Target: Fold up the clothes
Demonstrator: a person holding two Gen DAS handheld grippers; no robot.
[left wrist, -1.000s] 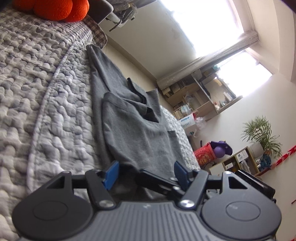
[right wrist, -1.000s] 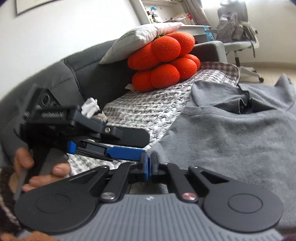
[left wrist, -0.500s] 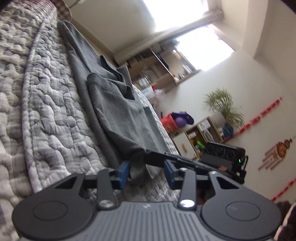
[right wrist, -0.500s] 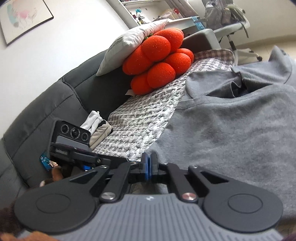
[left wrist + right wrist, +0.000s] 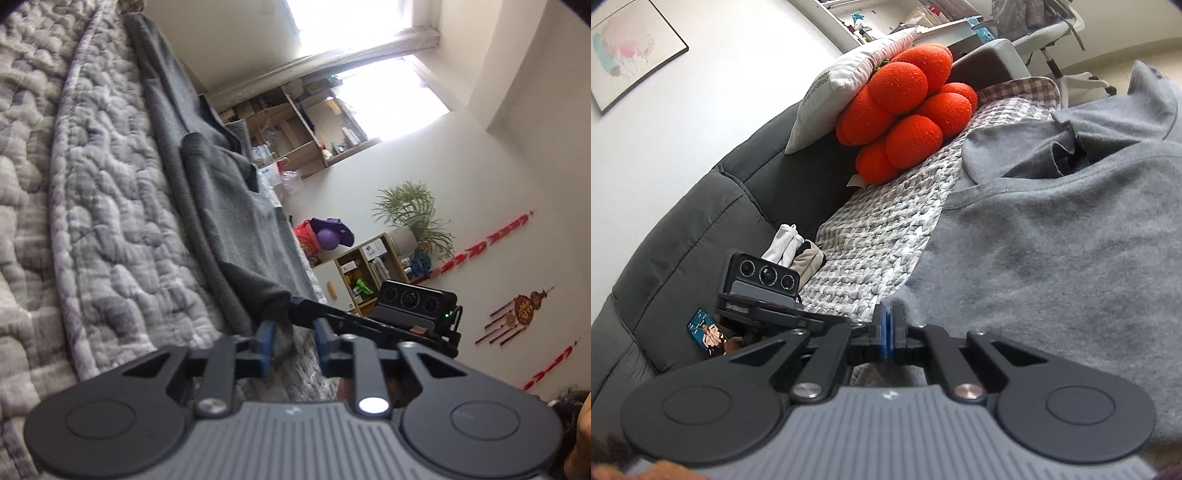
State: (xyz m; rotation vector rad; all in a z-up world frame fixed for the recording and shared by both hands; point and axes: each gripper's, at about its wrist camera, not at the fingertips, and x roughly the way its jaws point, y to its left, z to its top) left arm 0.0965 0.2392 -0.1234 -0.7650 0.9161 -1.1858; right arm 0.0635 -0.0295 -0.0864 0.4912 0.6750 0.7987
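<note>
Grey garment (image 5: 1052, 236) spread on the quilted sofa cover (image 5: 110, 221): right tongs (image 5: 886, 325) pinched tight on its near corner, left tongs (image 5: 291, 343) narrowly parted around the same hem, ready for a two-point lift.

Two wrist fisheyes, low over the sofa

Our left view sits rolled sideways, close to the quilt (image 5: 110, 229), looking along the grey garment (image 5: 236, 206) towards the window (image 5: 388, 99). Our right view faces the sofa back (image 5: 701, 206) and orange cushion (image 5: 908, 110). Both share garment and quilt, and each sees the other's camera.
</note>
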